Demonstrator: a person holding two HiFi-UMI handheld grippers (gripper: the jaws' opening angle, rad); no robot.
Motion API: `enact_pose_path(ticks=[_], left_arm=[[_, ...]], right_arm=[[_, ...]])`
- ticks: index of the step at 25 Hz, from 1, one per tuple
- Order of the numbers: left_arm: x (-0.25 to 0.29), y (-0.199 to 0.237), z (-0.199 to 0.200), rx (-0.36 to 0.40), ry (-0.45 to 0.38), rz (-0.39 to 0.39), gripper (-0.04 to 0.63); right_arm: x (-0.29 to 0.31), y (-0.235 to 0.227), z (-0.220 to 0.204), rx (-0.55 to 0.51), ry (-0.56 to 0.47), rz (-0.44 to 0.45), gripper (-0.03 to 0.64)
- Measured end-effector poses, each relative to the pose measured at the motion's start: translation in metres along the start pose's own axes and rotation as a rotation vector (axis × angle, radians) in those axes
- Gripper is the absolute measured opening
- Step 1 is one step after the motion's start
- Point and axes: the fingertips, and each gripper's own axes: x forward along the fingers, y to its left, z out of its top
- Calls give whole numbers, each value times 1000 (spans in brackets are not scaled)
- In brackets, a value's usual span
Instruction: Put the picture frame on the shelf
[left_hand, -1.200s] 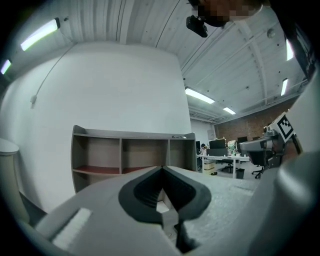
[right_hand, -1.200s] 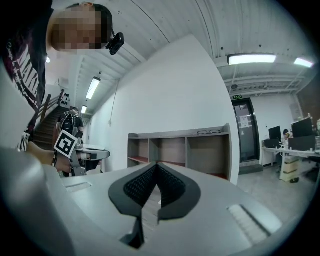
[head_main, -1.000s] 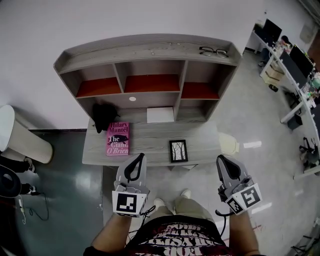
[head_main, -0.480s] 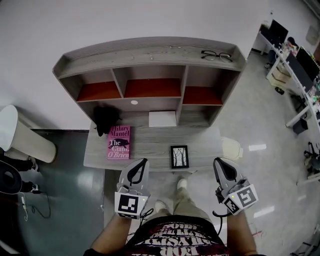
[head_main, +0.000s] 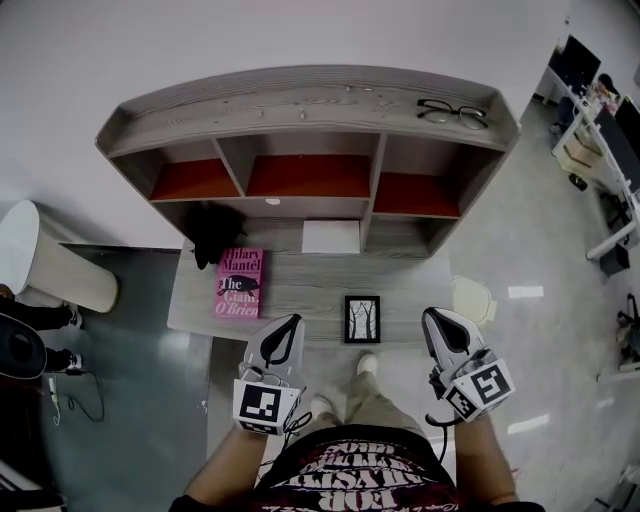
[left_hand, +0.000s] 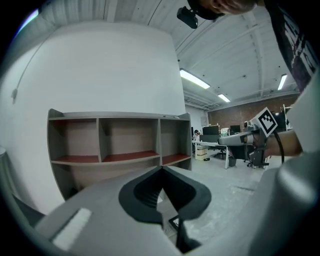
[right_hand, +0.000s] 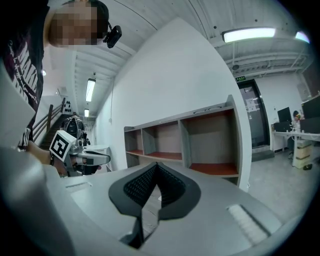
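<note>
Black picture frame (head_main: 362, 318) now lies nearer the left gripper (head_main: 291, 321) and right gripper (head_main: 431, 315), both closed, empty.

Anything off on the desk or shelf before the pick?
Nothing spilled or broken. Two small oddities: glasses lie on top of the shelf, near its right end, and the frame seems to lie flat close to the desk's front edge.

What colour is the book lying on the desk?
The book is bright pink with black lettering, clearest in the head view.
</note>
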Motion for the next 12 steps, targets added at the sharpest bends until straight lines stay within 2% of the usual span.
enact_pose_path(ticks=[3, 12], left_arm=[[14, 2, -1, -5, 2, 6, 0], [56, -1, -26, -49, 75, 15, 0]], right_arm=[[12, -11, -8, 6, 21, 16, 28], [38, -44, -37, 46, 88, 47, 28]])
